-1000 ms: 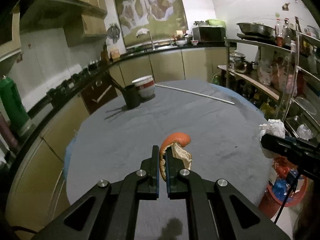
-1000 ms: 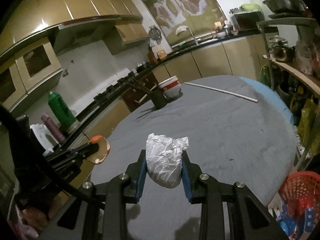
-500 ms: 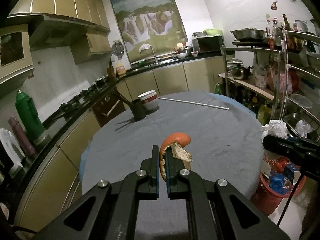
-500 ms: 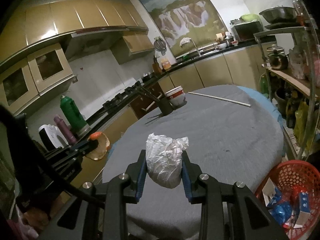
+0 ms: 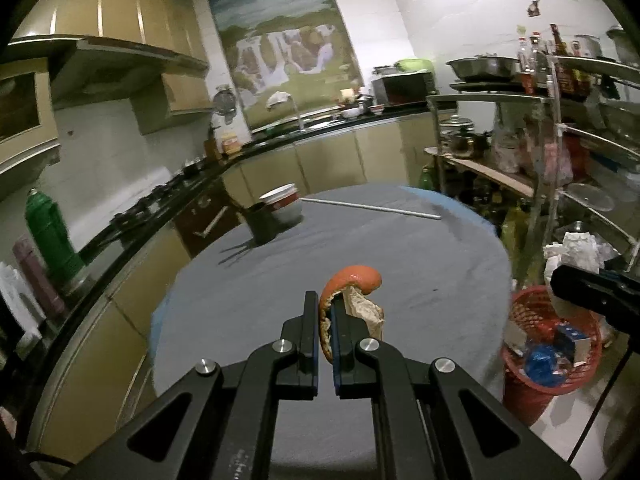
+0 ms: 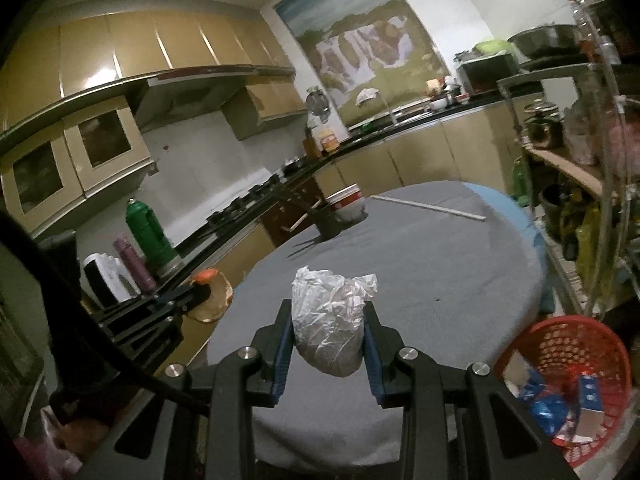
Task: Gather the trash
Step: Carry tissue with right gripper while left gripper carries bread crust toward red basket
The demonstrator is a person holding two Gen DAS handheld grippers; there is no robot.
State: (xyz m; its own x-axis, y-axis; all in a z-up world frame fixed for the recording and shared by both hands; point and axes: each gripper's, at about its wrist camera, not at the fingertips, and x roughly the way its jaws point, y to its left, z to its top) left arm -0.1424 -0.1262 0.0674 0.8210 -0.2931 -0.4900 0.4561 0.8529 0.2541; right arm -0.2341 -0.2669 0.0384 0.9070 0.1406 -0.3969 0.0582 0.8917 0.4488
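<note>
My left gripper (image 5: 325, 304) is shut on an orange peel (image 5: 352, 280), held above the near edge of the round grey table (image 5: 360, 248). It also shows in the right wrist view (image 6: 200, 286) with the peel (image 6: 212, 294) at the left. My right gripper (image 6: 327, 312) is shut on a crumpled white paper wad (image 6: 328, 328), held over the table's (image 6: 420, 264) near edge. In the left wrist view the right gripper (image 5: 560, 276) and its wad (image 5: 576, 246) show at the right. A red mesh trash basket (image 5: 524, 312) (image 6: 560, 332) holding scraps stands on the floor to the right of the table.
A dark utensil holder (image 5: 262, 224) and a red and white bowl (image 5: 280, 198) stand at the table's far left. A white rod (image 5: 372, 208) lies at the far side. Metal shelving (image 5: 560, 152) stands to the right, kitchen counters (image 5: 160, 204) to the left and behind.
Both grippers have pulled back and risen from the table with their loads still held. More of the table edge, the floor and the red basket has come into view.
</note>
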